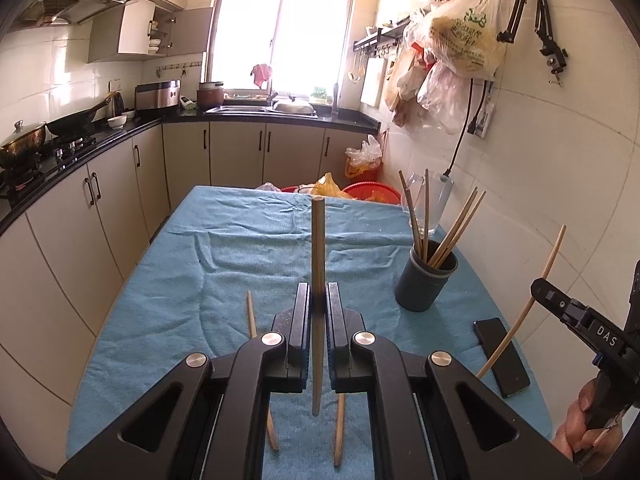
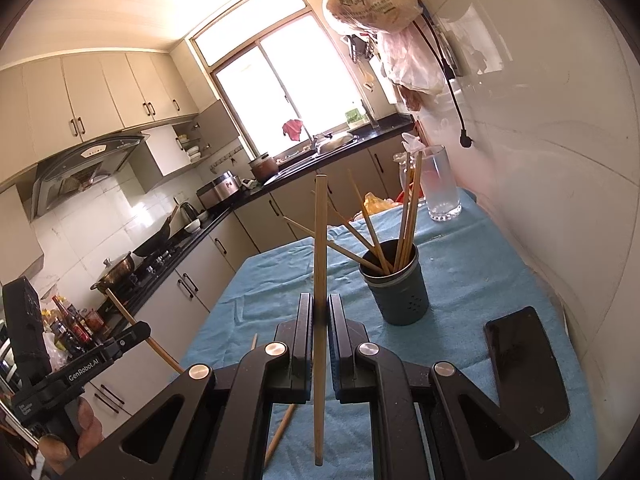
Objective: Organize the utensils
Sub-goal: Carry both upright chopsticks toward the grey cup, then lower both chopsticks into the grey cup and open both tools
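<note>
Kitchen, table under a blue cloth (image 1: 240,248). Left gripper (image 1: 318,300) has its jaws drawn in tight on a single wooden chopstick (image 1: 318,264), held upright, top end well above the jaws, bottom end hanging clear of the cloth beneath. Right gripper (image 2: 319,312) likewise pinched closed on its own chopstick (image 2: 320,248), also near vertical, running from above the jaws to below them. From the left wrist view the right gripper shows at the far right edge with its paler chopstick slanting up and away, a hand (image 1: 580,424) wrapped on the handle. From the right wrist view the left gripper appears low on the left with its stick angled. Dark grey cylindrical holder (image 1: 426,280) stands on the cloth toward the wall side, ahead and right of both tools; several chopsticks already stand in it, fanned out and leaning on its rim. Neither held stick touches the holder. Two loose chopsticks (image 1: 340,428) lie on the cloth under the left gripper, partly hidden by its frame. A black phone (image 2: 524,364) lies flat near the table's right edge, just beside the holder but apart from it. A clear glass jug (image 2: 440,184) stands further back by the white wall.
</note>
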The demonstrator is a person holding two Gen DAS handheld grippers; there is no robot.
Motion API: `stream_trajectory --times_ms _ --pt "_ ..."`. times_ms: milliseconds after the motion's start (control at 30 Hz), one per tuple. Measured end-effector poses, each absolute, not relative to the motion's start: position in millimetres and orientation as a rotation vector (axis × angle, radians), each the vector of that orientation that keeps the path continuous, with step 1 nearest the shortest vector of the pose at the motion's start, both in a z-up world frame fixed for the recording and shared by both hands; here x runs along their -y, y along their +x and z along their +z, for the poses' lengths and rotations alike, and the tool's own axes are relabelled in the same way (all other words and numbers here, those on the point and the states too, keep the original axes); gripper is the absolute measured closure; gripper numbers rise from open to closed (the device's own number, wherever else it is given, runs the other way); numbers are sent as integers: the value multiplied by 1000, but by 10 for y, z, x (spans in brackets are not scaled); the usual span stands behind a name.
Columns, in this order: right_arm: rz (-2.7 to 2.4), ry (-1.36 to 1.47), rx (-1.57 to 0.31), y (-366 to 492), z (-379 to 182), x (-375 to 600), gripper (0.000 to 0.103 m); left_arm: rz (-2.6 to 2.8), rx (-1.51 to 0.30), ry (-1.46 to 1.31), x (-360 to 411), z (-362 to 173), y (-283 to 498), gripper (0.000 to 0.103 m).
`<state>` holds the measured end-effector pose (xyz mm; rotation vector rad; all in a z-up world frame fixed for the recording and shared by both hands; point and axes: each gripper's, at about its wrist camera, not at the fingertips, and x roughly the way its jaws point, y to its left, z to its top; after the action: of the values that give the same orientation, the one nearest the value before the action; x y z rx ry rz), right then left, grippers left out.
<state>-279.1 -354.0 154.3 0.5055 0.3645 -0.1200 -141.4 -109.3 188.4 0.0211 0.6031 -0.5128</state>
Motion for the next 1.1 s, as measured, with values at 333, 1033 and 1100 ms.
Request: stream_trajectory --times_ms 333,1033,1100 --pt "-133 532 -390 -2609 1463 3729 95 -510 -652 52 1321 1709 -1209 97" --pt "-210 519 -302 -2253 1858 4202 95 -685 -609 -31 1916 2382 -776 97" --pt "-222 510 -281 -2221 1960 4251 95 -720 -583 -43 1999 2551 -780 97"
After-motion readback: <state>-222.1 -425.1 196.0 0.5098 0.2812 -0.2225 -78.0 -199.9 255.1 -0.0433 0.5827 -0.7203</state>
